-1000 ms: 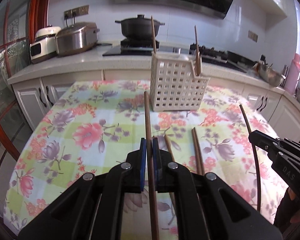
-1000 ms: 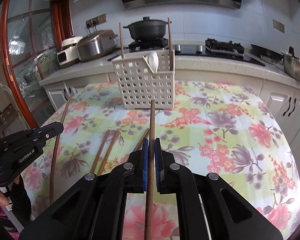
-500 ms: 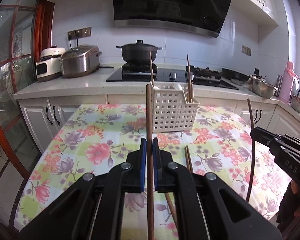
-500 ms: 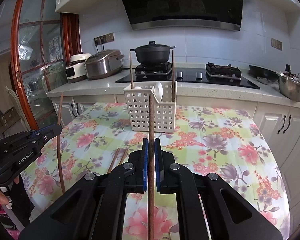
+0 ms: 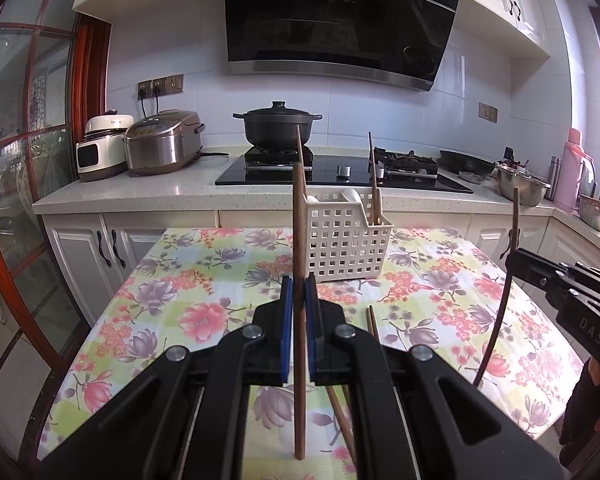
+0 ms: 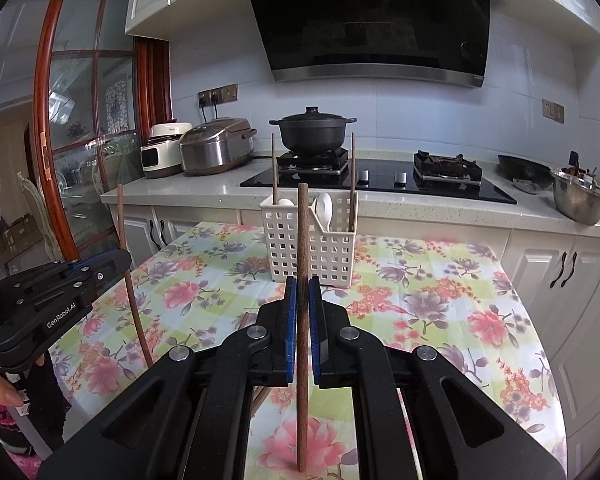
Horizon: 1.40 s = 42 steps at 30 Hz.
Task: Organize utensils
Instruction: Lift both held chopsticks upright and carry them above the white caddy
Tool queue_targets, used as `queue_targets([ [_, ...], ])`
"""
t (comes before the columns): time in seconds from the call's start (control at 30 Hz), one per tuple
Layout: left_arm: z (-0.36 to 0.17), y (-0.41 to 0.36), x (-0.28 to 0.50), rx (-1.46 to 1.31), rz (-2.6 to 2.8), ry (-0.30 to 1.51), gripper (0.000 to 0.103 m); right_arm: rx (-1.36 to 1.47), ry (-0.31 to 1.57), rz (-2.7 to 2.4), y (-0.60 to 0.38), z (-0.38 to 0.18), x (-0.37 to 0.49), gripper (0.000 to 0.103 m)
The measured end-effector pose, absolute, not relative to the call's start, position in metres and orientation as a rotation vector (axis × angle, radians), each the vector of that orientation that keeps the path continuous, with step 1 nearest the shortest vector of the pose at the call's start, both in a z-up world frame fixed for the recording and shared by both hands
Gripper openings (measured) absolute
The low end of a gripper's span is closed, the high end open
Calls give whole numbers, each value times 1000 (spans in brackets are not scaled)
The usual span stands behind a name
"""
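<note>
Wooden and thin, one chopstick (image 5: 299, 240) stands upright, pinched in the left gripper (image 5: 299, 312); the right gripper (image 6: 302, 312) clamps another chopstick (image 6: 302, 248). Both look light, stiff and likely to pivot, so mid-shaft holds suit. The white basket (image 6: 310, 248) waits beyond on the floral tablecloth (image 6: 440, 300).

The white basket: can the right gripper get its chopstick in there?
Probably yes. The right gripper holds its chopstick upright, the white basket stands straight ahead with its top open, and nothing sits between them on the flowered tablecloth.
</note>
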<state>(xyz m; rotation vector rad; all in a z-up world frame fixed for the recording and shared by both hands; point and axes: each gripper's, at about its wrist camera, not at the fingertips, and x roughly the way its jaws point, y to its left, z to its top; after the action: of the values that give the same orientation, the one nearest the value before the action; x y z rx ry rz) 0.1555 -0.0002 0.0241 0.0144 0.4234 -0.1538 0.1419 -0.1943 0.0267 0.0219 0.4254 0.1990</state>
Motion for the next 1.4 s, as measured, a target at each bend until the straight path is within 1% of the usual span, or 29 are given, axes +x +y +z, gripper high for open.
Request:
queue_targets([
  [0.67,35,-9,161,52,-153,385,6,10,358,179,-191,39,148,6],
  [0.93,64,-27,204,53,-185,365,6,13,337,158,-194,57,204,6],
  [1.1,86,-33,247,22,-182,376,6,49,330,147,-200,76,240,6],
  [1.4,141,-40,309,-16,-190,394,6,65,321,121,-208,109,303,6],
])
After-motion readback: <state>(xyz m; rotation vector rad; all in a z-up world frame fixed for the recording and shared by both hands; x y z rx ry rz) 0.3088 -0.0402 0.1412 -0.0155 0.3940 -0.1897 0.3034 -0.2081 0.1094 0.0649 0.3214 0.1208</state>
